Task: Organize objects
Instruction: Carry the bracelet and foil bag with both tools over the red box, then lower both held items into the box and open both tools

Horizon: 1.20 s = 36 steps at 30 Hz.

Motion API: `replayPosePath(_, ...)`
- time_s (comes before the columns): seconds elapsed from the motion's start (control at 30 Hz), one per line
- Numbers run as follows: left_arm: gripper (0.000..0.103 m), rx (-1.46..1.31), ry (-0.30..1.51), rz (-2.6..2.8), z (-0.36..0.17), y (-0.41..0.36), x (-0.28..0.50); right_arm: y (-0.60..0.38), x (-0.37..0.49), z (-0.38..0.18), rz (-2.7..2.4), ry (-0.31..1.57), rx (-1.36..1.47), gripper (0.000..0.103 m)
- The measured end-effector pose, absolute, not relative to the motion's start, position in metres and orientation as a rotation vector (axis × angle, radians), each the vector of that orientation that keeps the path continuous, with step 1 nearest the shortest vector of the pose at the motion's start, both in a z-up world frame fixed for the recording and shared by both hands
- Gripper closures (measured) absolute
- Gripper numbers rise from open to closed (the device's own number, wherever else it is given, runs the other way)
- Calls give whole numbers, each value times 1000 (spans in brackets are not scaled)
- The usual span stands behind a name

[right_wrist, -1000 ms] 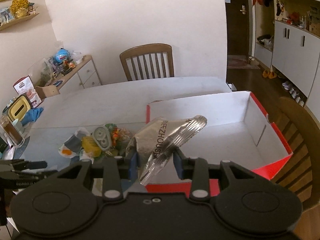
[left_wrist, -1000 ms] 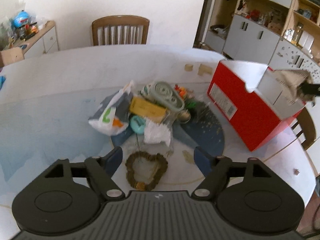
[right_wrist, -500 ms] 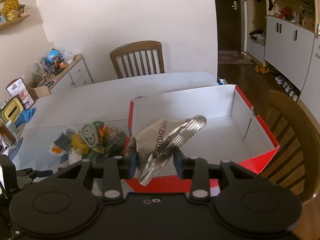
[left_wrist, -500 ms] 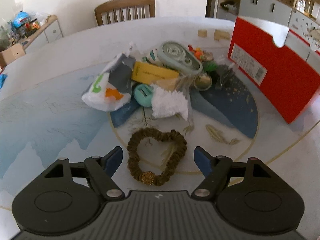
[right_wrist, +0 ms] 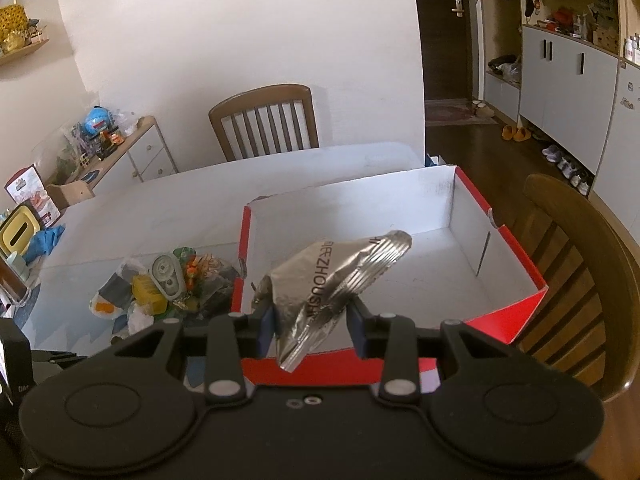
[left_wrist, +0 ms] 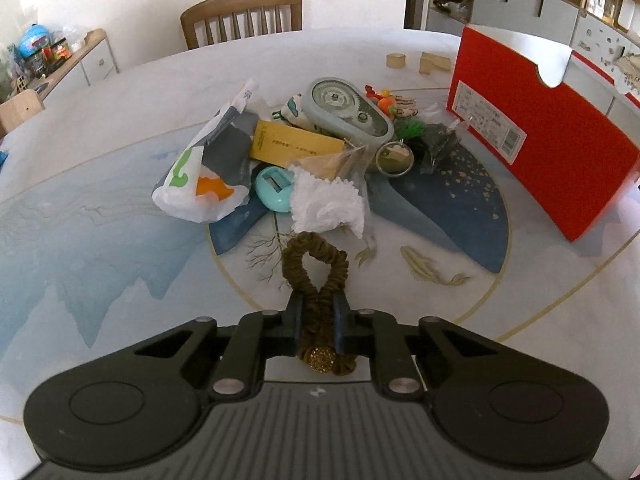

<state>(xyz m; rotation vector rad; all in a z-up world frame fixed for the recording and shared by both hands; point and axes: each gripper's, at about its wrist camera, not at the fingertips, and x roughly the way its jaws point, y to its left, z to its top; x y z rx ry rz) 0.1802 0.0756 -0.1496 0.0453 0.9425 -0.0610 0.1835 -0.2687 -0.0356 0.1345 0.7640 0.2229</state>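
The scrunchie (left_wrist: 316, 276), brown with a gold bead at its near end, lies on the table (left_wrist: 100, 240) at 6 o'clock from the pile, its far loop just short of a white tissue (left_wrist: 326, 204). The left gripper (left_wrist: 317, 312) has just closed on it: the jaws pinch the near part together, so the loop bulges out ahead of the fingertips.

The pile sits at the centre of the left wrist view: a white plastic bag (left_wrist: 200, 176) at its 9 o'clock, a yellow box (left_wrist: 296, 146) in the middle, a teal oval (left_wrist: 274, 188) touching the tissue, a pale green case (left_wrist: 350, 114) at 12 o'clock, a small round mirror (left_wrist: 394, 158) and dark wrappers at 3 o'clock.

The red box (left_wrist: 540, 132) stands at 3 o'clock from the pile, well apart from the scrunchie. In the right wrist view its white inside (right_wrist: 440, 264) is open to the top. The right gripper (right_wrist: 312, 320) is clamped on a silver foil packet (right_wrist: 336, 280), which tilts up toward 1 o'clock over the near wall of the box. A wooden chair (right_wrist: 266, 120) stands at 12 o'clock behind the table, another (right_wrist: 580, 272) at 3 o'clock.
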Motion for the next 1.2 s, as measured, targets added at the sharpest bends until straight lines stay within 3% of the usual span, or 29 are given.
replayPosePath(0.4,90,-46,876,-127,-86,58,182,-296,197,-37,233,744,148,67)
replayPosePath(0.67,90,-57,819,-222,-35,5,204,-320,211,-43,241,750,138,67)
replayPosePath(1.2,90,-18,868,-344,-35,-129,282,-355,245,-60,261,778,80,67)
